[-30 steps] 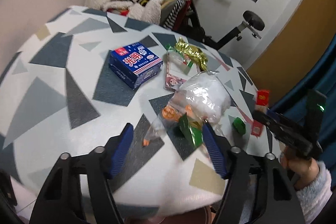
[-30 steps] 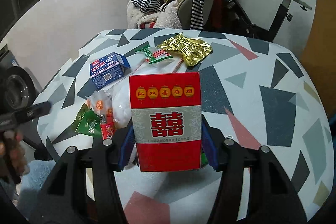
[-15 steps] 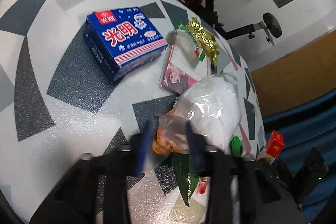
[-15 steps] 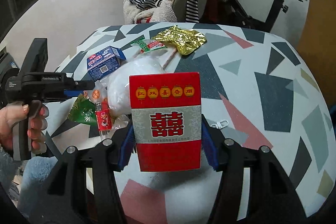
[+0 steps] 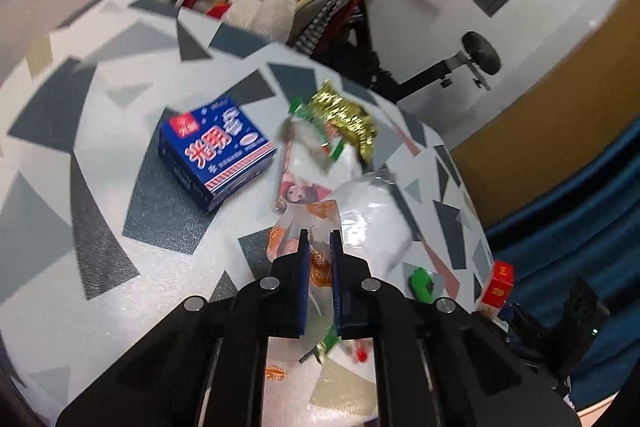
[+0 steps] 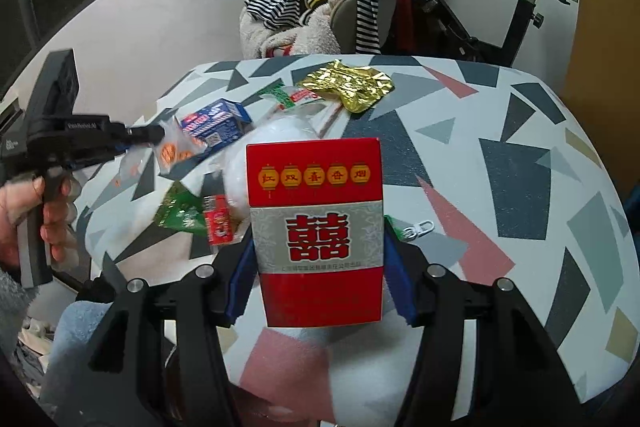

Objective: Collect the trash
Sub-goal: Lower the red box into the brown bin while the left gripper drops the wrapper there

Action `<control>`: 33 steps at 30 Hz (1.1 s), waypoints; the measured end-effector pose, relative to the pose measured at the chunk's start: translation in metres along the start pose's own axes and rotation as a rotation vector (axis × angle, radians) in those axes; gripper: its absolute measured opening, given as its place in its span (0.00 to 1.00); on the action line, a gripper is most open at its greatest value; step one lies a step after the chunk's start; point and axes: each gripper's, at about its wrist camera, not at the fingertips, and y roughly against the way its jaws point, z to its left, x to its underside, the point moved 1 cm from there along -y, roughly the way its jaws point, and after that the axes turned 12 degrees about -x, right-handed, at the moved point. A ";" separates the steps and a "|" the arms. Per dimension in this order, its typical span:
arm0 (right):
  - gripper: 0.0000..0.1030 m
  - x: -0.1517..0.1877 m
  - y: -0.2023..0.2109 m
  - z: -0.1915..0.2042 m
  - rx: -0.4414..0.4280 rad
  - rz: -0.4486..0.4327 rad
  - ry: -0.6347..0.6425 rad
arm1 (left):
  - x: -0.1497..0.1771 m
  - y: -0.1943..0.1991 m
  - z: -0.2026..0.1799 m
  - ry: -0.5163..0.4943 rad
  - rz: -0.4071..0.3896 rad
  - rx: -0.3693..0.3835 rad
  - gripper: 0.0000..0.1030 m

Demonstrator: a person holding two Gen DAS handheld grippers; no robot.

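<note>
A thin clear wrapper with orange prints (image 5: 320,269), light, limp and slippery, is pinched at its near edge by the left gripper (image 5: 319,247), jaws nearly together, above the worktop (image 5: 100,219). A stiff red carton (image 6: 318,227) is clamped by the right gripper (image 6: 320,267).

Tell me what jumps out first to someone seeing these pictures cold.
The red box with big red characters fills the middle of the right wrist view, clamped in the right claw. Behind it, litter crowds the patterned table: a crumpled gold wrapper at the far side and a blue carton. The left claw is pinched shut on a clear wrapper with orange print.
</note>
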 end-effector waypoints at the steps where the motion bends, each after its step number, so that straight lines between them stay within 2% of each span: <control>1: 0.56 0.002 0.003 0.004 -0.007 -0.004 0.005 | 0.002 0.008 -0.002 -0.014 -0.009 0.010 0.09; 5: 0.56 0.013 0.010 0.017 -0.031 -0.010 0.017 | 0.024 0.034 -0.014 -0.087 -0.029 0.088 0.09; 8: 0.56 0.025 0.012 0.024 -0.046 -0.003 0.016 | 0.055 0.048 -0.022 -0.179 -0.021 0.140 0.09; 13: 0.56 0.057 0.015 0.041 -0.068 0.016 0.042 | 0.129 0.057 -0.021 -0.298 0.041 0.225 0.09; 20: 0.56 0.104 0.015 0.059 -0.110 0.006 0.056 | 0.218 0.044 -0.017 -0.470 0.129 0.261 0.10; 25: 0.56 0.133 0.011 0.069 -0.140 -0.002 0.034 | 0.249 0.018 -0.009 -0.470 0.181 0.226 0.10; 29: 0.56 0.153 0.005 0.070 -0.164 0.010 -0.014 | 0.256 -0.002 0.004 -0.396 0.216 0.205 0.10; 33: 0.56 0.164 -0.007 0.073 -0.134 0.055 -0.005 | 0.258 -0.018 0.016 -0.324 0.258 0.165 0.10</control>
